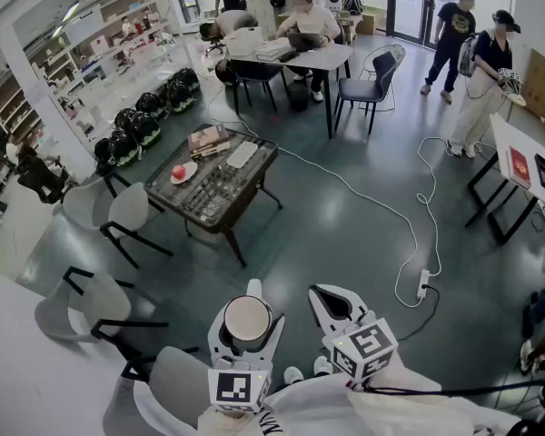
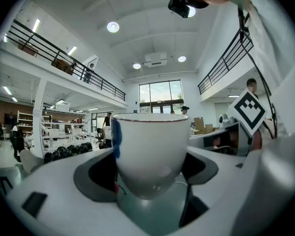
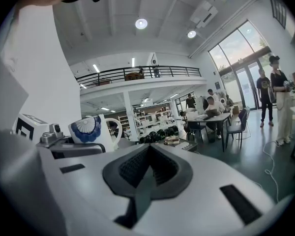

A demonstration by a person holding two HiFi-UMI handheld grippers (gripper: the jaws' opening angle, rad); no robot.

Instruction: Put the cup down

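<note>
**White cup held in the left gripper, over the floor**

The left gripper (image 1: 248,309) holds the white cup (image 1: 247,320) upright. Its jaws stand wide and press on the two sides of the cup. The cup hangs above the dark floor (image 1: 345,234), close to the person and well apart from the low glass table (image 1: 251,182). A thin red line runs along the rim of the cup. In the right gripper view, a blue flower-like pattern (image 3: 87,130) shows on its side.

The right gripper (image 3: 148,154) is just beside the left one, with its jaws closed together and empty. Each gripper carries a cube with a black-and-white square marker (image 1: 239,389).

On the table, a plate (image 1: 183,172) with something red lies at the left corner. Books (image 1: 209,140) lie at the far edge, and their print is too small to read.
</note>
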